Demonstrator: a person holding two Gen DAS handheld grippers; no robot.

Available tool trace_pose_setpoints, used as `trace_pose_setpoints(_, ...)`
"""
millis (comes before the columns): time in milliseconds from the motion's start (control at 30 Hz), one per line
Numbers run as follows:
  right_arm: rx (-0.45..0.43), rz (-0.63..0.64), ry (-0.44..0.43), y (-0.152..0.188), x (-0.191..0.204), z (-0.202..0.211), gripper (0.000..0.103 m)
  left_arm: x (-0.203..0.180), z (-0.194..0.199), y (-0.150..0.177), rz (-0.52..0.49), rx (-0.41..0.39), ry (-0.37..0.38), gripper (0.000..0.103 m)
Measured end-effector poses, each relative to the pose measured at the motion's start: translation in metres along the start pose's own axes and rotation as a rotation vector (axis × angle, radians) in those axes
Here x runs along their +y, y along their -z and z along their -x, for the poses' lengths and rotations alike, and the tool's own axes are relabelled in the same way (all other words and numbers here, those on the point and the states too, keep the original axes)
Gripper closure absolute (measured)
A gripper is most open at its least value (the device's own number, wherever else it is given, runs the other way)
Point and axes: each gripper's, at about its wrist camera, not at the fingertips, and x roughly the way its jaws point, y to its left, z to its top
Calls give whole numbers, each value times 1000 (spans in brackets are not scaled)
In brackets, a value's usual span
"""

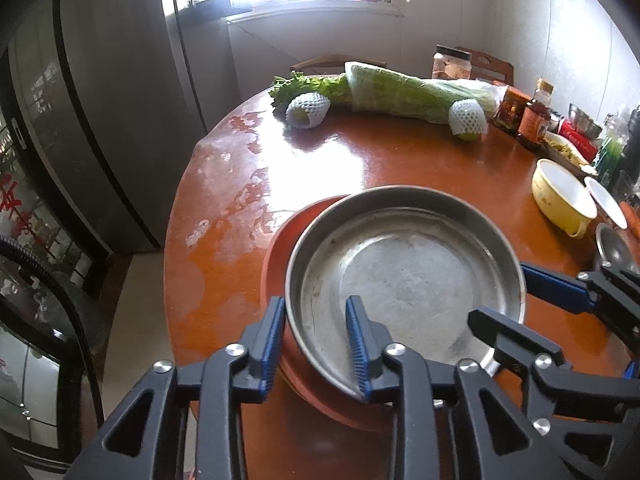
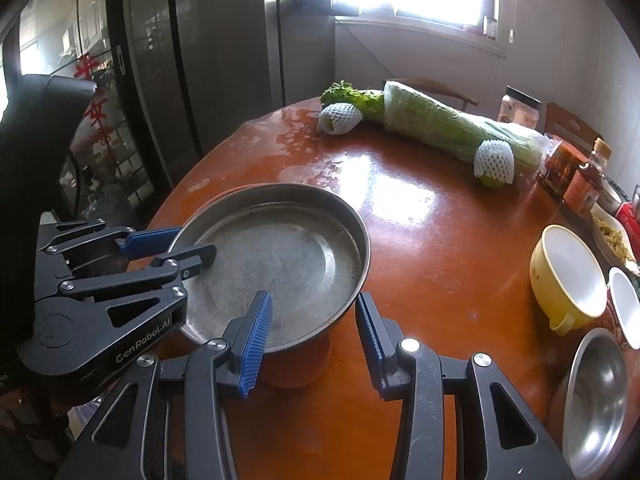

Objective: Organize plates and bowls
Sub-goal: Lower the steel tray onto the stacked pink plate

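A round steel plate (image 1: 404, 276) rests on an orange plate (image 1: 276, 248) near the table's front edge; it also shows in the right wrist view (image 2: 280, 264). My left gripper (image 1: 316, 340) is open, its fingers straddling the steel plate's near left rim. My right gripper (image 2: 314, 336) is open, its fingers straddling the steel plate's right rim. Each gripper shows in the other's view, the right one (image 1: 524, 300) and the left one (image 2: 176, 248). A yellow bowl (image 2: 568, 276), a small white bowl (image 2: 624, 304) and a steel bowl (image 2: 596, 400) stand at the right.
The round wooden table (image 1: 360, 160) carries wrapped celery (image 1: 400, 92), two fruits in foam nets (image 1: 308, 110), jars and sauce bottles (image 1: 532, 120) at the back right. A grey fridge (image 1: 120, 100) stands left of the table.
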Motion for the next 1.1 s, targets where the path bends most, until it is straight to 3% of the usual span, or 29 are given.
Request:
trace_pose_setpoints(133, -3, 7, -2, 0, 1, 1, 58, 2, 5, -1, 5, -15, -10, 61)
trace_pose_setpoints(1100, -42, 3, -11, -1, -1, 21, 58, 6, 45, -2, 40, -105, 16, 51)
